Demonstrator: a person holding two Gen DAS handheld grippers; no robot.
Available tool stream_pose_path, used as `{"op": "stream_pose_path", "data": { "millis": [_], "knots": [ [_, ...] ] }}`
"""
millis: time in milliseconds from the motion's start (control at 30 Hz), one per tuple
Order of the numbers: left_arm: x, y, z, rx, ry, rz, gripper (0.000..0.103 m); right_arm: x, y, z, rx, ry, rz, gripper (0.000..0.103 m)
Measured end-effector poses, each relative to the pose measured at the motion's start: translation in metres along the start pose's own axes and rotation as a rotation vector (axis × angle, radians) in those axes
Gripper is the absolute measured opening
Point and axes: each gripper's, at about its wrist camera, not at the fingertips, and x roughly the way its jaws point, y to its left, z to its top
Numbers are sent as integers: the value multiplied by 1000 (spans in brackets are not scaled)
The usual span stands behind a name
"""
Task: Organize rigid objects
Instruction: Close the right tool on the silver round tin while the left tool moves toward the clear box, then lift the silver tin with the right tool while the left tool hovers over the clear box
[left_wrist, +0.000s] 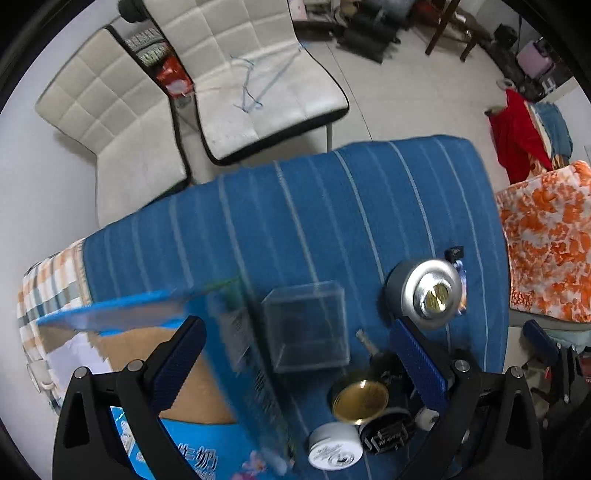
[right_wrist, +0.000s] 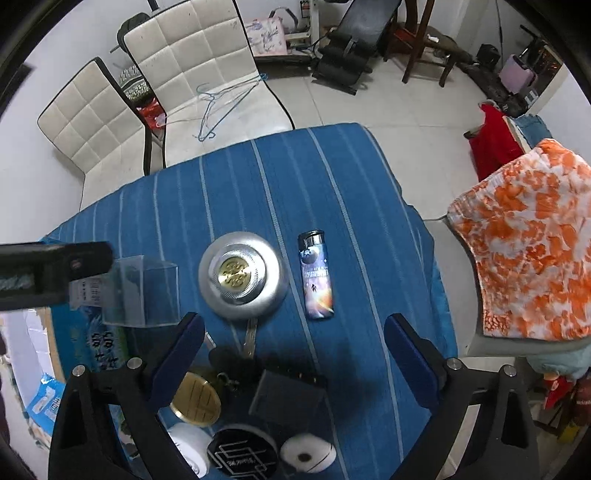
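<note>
On the blue striped cloth (right_wrist: 295, 184) lie a silver round tin (right_wrist: 243, 277), a printed lighter (right_wrist: 316, 275), a clear plastic box (right_wrist: 142, 291), a gold-lidded tin (right_wrist: 195, 398), a dark square case (right_wrist: 286, 393), a black round lid (right_wrist: 242, 454) and a white jar (right_wrist: 190, 448). My right gripper (right_wrist: 295, 350) hovers open above the dark case, holding nothing. My left gripper (left_wrist: 299, 358) is open over the clear plastic box (left_wrist: 306, 328), with the gold-lidded tin (left_wrist: 360, 400) and white jar (left_wrist: 334, 445) just below. The silver tin (left_wrist: 432, 291) sits off its right finger.
An open blue carton (left_wrist: 147, 332) stands at the cloth's left edge, blurred. A key (right_wrist: 251, 336) and a white roll (right_wrist: 308, 452) lie among the items. Two white chairs (right_wrist: 207, 66) stand beyond the table. An orange patterned fabric (right_wrist: 535, 240) lies to the right.
</note>
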Motion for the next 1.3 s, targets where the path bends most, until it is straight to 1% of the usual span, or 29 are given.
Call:
{"op": "stream_pose_path", "data": {
  "millis": [200, 300, 367, 500, 567, 600, 633, 667, 733, 767, 800, 833, 933, 1067, 1200, 1300],
  "knots": [
    [42, -15, 13, 35, 110, 23, 102, 11, -4, 1, -47, 5, 3, 100],
    [61, -19, 13, 36, 171, 11, 102, 14, -3, -2, -77, 5, 7, 100],
    [67, -26, 12, 72, 178, 53, 102, 17, 1, -2, -105, -3, 10, 100],
    [72, -31, 11, 94, 182, 77, 102, 32, 16, 2, -159, 3, 25, 100],
    [70, -29, 12, 93, 175, 76, 100, 43, 23, 4, -172, 11, 21, 100],
    [69, -26, 15, 88, 169, 72, 100, 49, 25, 6, -161, 16, 31, 100],
    [68, -24, 18, 83, 168, 58, 100, 56, 26, 9, -161, 23, 25, 100],
    [66, -23, 19, 77, 169, 45, 100, 59, 28, 11, -164, 20, 47, 99],
    [66, -19, 23, 60, 166, 20, 100, 62, 30, 15, -156, -5, 86, 89],
    [65, -18, 25, 59, 171, 11, 100, 62, 31, 17, -156, -15, 100, 85],
    [67, -18, 27, 63, 180, 8, 100, 63, 32, 19, -155, -9, 117, 78],
    [68, -20, 29, 67, 190, 9, 100, 64, 32, 20, -151, 6, 133, 75],
    [69, -20, 32, 96, 200, 6, 100, 65, 31, 20, -142, 30, 137, 75],
    [68, -21, 34, 108, 180, -18, 100, 66, 28, 20, -140, 56, 159, 76],
    [75, -27, 36, 129, 204, 11, 99, 70, 24, 19, -126, 66, 175, 77],
    [81, -31, 35, 122, 214, 23, 99, 73, 21, 16, -131, 63, 180, 77]
  ]
}}
